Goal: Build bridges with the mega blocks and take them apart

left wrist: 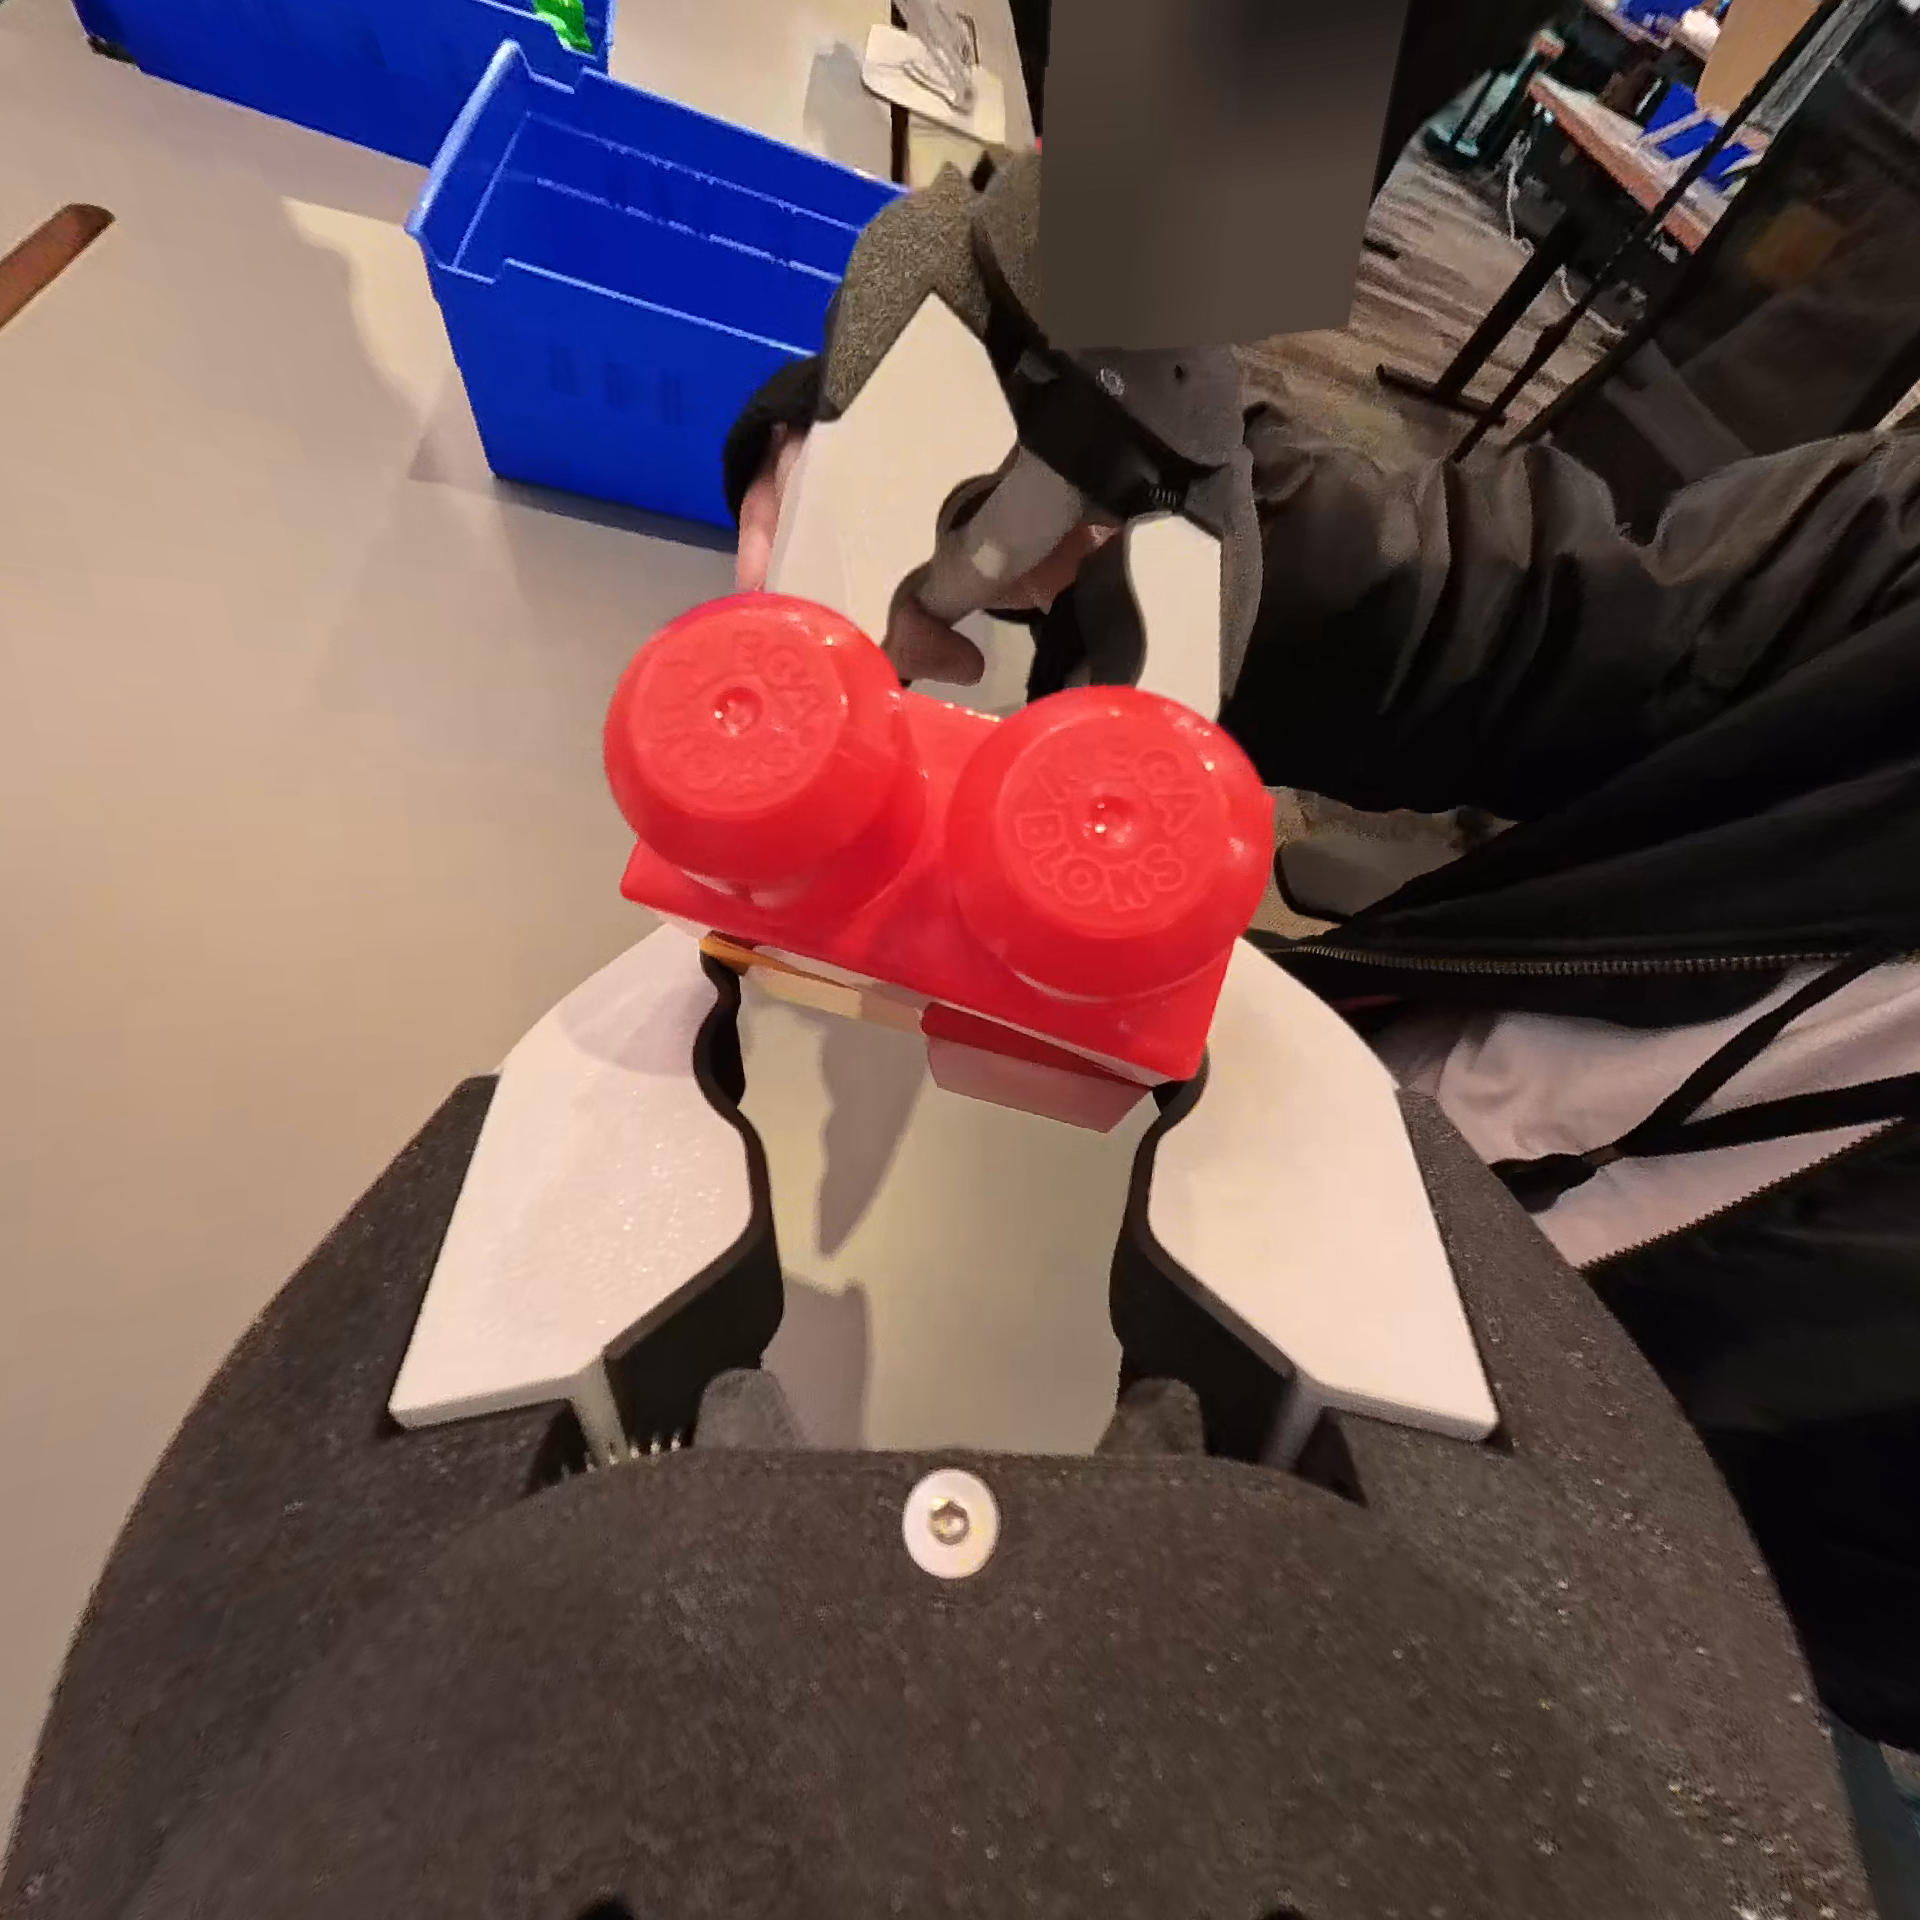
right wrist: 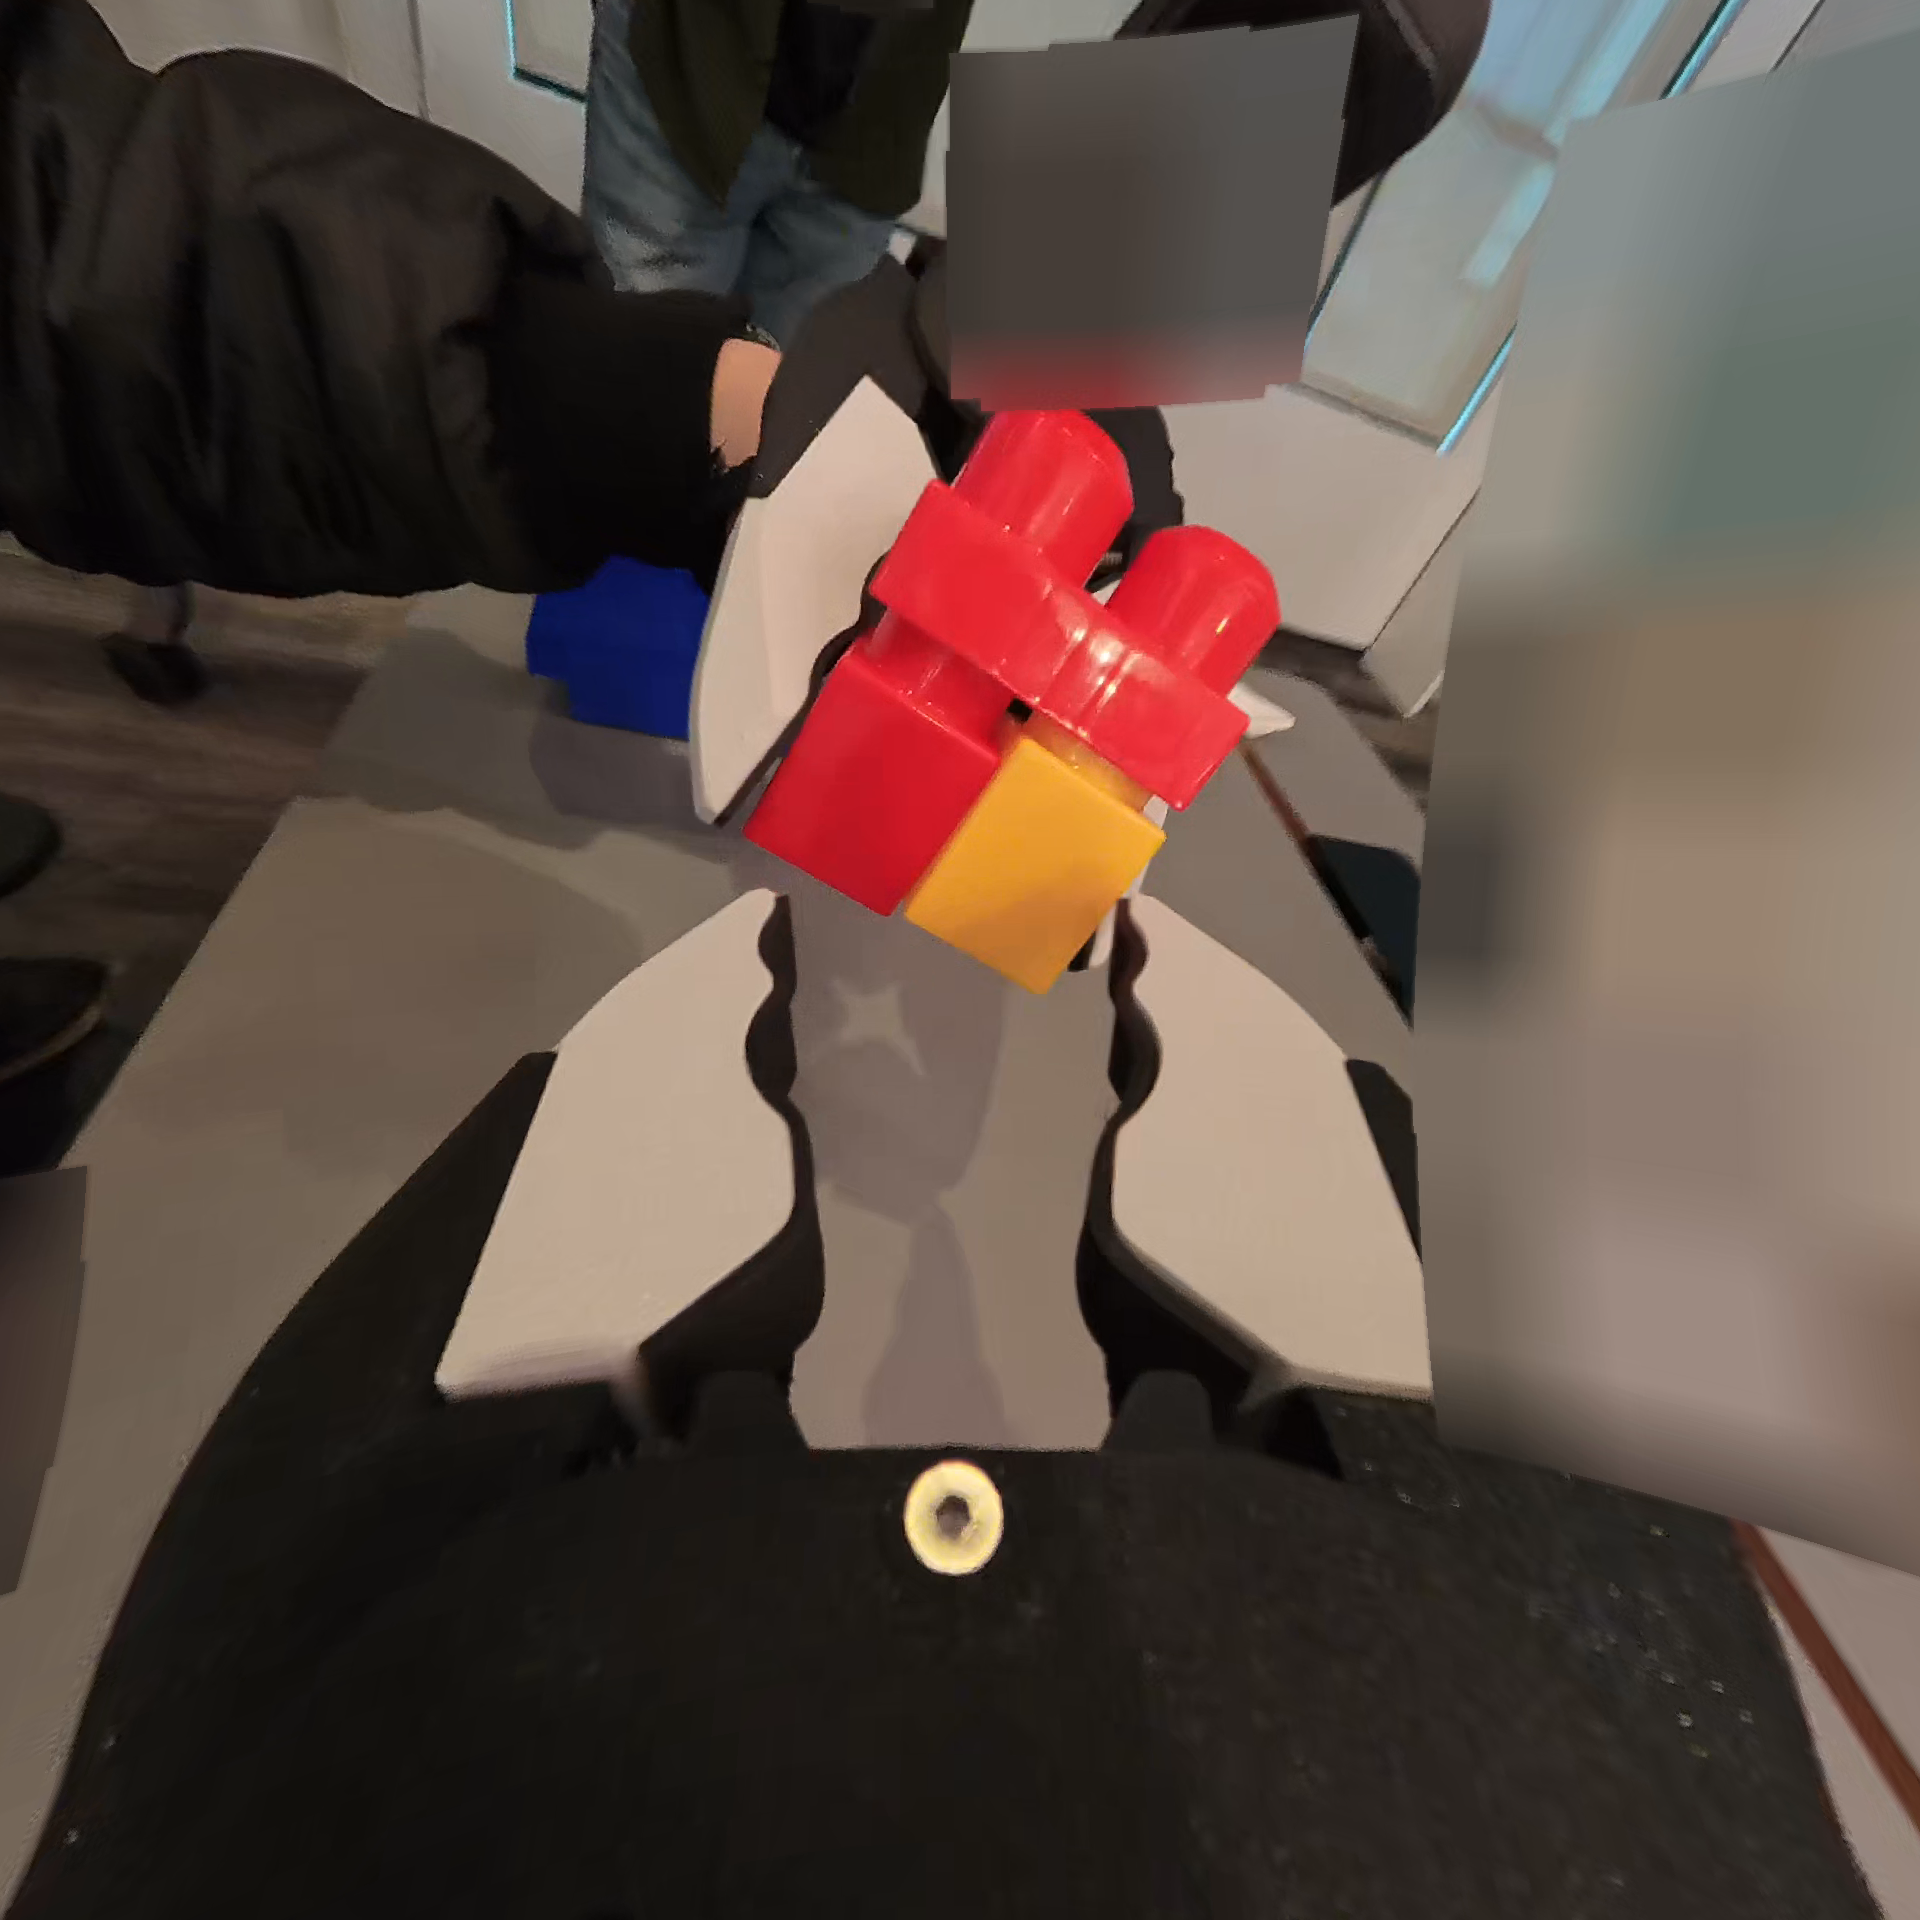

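- Pale grey flat-topped bench (left wrist: pixel 260 727) fills the left wrist view.
- Open blue plastic bin (left wrist: pixel 634 301) sits on it, far side.
- Second blue plastic bin (left wrist: pixel 312 62) stands just behind, something green inside.
- White card-like item (left wrist: pixel 935 62) lies at the far edge.

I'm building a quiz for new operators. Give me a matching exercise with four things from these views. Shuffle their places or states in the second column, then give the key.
Things:
1. red two-stud plastic block
2. small yellow plastic cube block
3. blue plastic bin
4. left gripper

Places or states:
A. stands on the pale table
B. shut on the block bridge
C. spans the tops of two small blocks
D. under one end of the top block, beside a small red cube

Pairs: 1-C, 2-D, 3-A, 4-B
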